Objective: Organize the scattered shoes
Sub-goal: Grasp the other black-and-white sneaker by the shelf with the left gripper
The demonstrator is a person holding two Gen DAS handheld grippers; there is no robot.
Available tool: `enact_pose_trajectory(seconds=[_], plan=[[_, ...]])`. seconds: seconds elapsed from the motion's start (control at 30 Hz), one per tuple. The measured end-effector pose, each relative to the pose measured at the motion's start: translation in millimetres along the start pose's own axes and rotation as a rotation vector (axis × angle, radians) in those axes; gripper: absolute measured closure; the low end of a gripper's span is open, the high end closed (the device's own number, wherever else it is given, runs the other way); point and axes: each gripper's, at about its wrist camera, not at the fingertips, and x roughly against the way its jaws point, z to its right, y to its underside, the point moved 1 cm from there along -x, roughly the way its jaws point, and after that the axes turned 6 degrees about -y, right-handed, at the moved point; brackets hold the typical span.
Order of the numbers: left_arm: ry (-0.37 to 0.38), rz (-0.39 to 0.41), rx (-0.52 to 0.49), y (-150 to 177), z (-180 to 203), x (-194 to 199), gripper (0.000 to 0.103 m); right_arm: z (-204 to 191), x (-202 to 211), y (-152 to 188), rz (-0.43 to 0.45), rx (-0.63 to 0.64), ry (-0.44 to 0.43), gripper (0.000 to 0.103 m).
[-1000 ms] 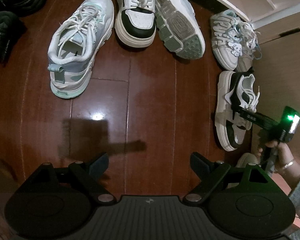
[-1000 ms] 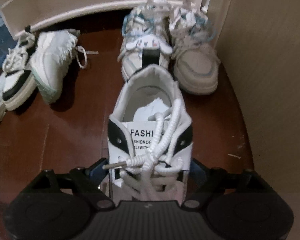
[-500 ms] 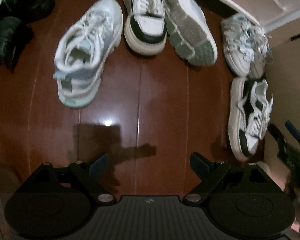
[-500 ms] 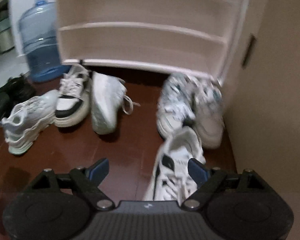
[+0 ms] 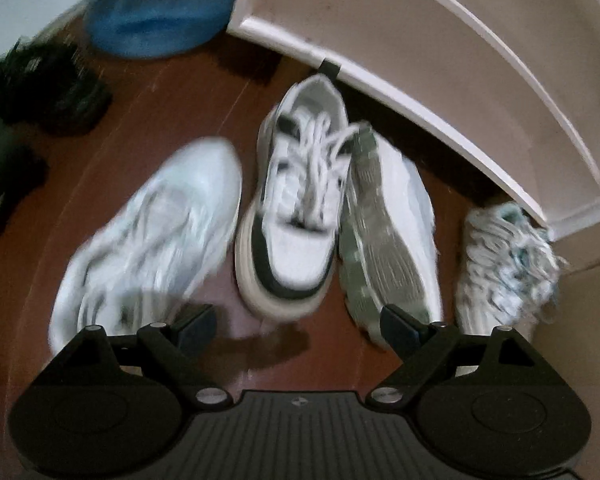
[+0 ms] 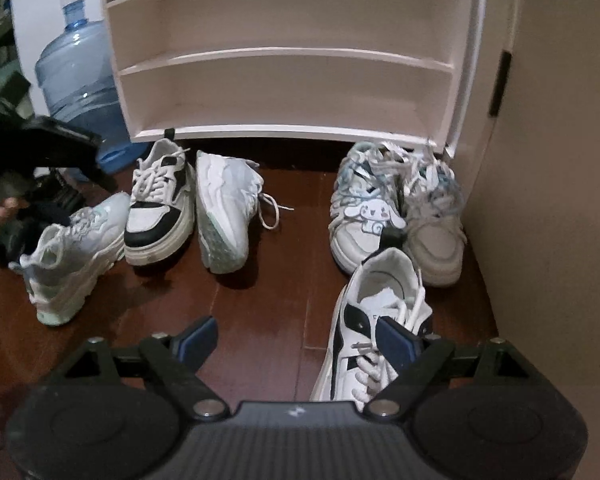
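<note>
Released, black-and-white sneaker (image 6: 374, 328) lies floored; right gripper (image 6: 296, 344) empty.

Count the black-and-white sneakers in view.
2. One black-and-white sneaker stands upright before the shelf unit, beside a tipped white shoe. Its mate lies by the right gripper. More may be hidden.

Glossy dark-red wood floor (image 6: 260, 320), smooth white painted shelf unit (image 6: 284, 60), translucent blue plastic water jug (image 6: 76, 80), matt black plastic right gripper (image 6: 296, 336), white woven-lace sneaker (image 6: 158, 204)
</note>
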Motion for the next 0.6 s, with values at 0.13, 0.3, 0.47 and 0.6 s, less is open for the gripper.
enact_pose_trajectory(seconds=[0.13, 0.3, 0.47, 0.6], plan=[[-0.037, -0.001, -0.003, -17.7, 7.5, -31.2, 0.014, -7.0, -3.5, -2.7, 0.015, 0.018, -0.021, 0.017], [-0.059, 0.015, -0.008, -28.6, 19.7, -57.4, 0.014, -18.1, -8.0, -7.9, 0.026, 0.04, -0.05, 0.017], [-0.067, 0.068, -0.028, -33.0, 34.9, -80.0, 0.01, -25.9, -17.5, -8.0, -0.008, 0.06, -0.053, 0.017], [-0.094, 0.094, -0.01, -38.2, 39.5, -93.1, 0.01, -28.9, -27.1, -7.7, -0.038, 0.051, -0.057, 0.017]])
